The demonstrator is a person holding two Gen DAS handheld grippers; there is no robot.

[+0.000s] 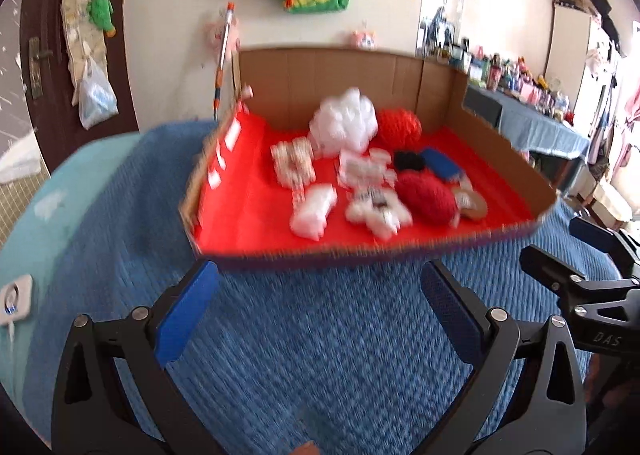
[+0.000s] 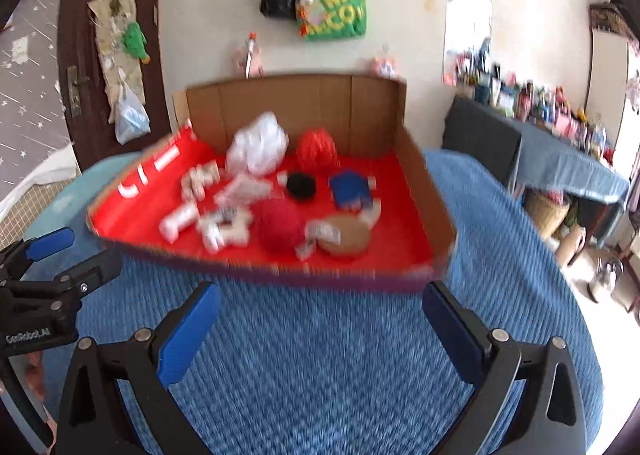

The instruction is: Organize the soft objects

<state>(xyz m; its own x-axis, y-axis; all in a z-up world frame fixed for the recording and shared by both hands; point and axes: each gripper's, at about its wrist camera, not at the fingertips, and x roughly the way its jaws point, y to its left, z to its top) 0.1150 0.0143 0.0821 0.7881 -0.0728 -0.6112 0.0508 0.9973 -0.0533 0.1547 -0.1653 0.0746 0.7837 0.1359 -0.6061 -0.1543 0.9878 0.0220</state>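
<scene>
Grippers, left [image 1: 320, 307] and right [image 2: 322, 327], spread and empty near the box [image 2: 420, 183] where soft items [image 2: 276, 223] lie loosely mixed; sorting stage indeterminable.

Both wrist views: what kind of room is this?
Probably a lived-in bedroom or home room: a blue knitted cover under the cardboard tray, bags hung on the wall, a brown door, and a cluttered side table.

Probably a lived-in bedroom: a blue knitted bedspread [image 2: 320, 355], bags [image 2: 336, 3] hung on the wall, a cluttered side table [image 2: 560, 159].
</scene>
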